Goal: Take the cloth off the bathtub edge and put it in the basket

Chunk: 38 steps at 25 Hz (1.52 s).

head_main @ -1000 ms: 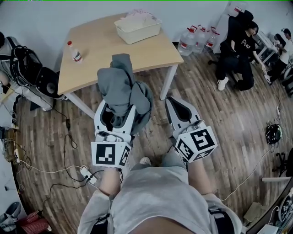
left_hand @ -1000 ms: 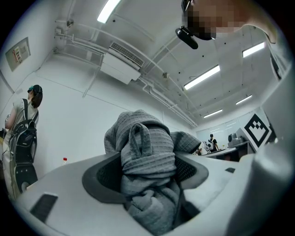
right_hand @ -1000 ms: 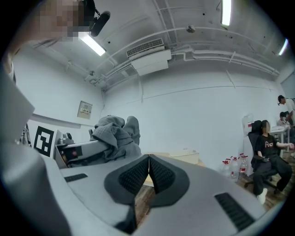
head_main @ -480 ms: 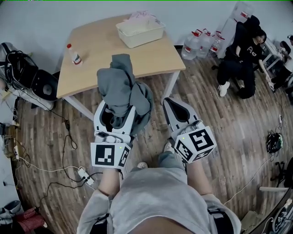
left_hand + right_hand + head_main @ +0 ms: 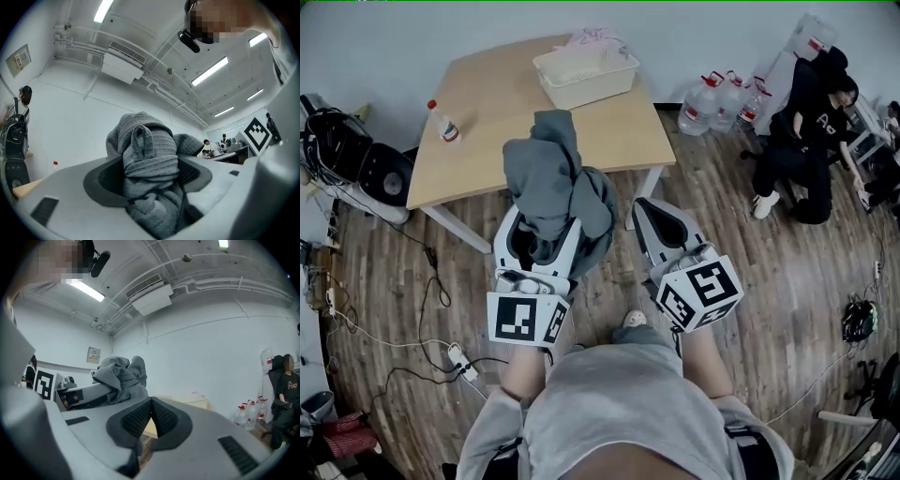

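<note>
Head view: clamping the grey cloth (image 5: 551, 178), bunched and standing tall, in the left gripper (image 5: 542, 232) over the floor, well short of the basket (image 5: 581, 91) on the table (image 5: 492, 122); holding the right gripper (image 5: 653, 211) pinched together on nothing. Risking drooping folds catching the basket rim and spilling outside.

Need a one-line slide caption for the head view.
Left gripper holds a bunched grey cloth in front of the table with the basket; right gripper shut, empty.
</note>
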Tool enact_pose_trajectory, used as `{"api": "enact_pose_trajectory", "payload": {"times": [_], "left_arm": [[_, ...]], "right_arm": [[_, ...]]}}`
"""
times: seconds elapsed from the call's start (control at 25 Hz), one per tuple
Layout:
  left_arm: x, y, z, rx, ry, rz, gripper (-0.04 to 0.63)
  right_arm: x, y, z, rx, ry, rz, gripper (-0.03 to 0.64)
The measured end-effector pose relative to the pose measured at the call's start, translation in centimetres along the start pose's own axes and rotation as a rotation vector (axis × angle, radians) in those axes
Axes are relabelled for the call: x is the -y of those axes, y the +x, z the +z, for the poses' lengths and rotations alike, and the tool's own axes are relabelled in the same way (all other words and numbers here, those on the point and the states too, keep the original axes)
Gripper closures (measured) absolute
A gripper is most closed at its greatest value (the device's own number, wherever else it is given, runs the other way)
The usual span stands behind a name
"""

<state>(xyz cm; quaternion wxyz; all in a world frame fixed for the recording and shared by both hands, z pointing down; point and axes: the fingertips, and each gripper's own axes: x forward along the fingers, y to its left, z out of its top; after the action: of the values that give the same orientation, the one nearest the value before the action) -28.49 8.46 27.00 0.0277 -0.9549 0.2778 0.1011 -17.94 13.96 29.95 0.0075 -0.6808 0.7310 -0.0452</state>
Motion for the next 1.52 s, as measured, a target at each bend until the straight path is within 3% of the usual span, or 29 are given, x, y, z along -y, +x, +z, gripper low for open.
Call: {"api": "enact_pose_trajectory", "payload": {"times": [0.64, 0.92, 1.52], "left_arm": [[6.0, 10.2, -1.4, 0.030, 0.024, 0.093, 0.275], [8.3, 12.8, -2.4, 0.012, 0.015, 0.097, 0.275], [5.2, 20.6, -4.8, 0.005, -0.002, 0.068, 0.275]], "right_arm": [[12.2, 0.5, 1.1, 0.015, 0.016, 0.089, 0.607], [15.8, 0.1, 1.2, 0.021, 0.039, 0.106, 0.607], [21.4, 6.2, 1.2, 0.015, 0.066, 0.068, 0.607]]}}
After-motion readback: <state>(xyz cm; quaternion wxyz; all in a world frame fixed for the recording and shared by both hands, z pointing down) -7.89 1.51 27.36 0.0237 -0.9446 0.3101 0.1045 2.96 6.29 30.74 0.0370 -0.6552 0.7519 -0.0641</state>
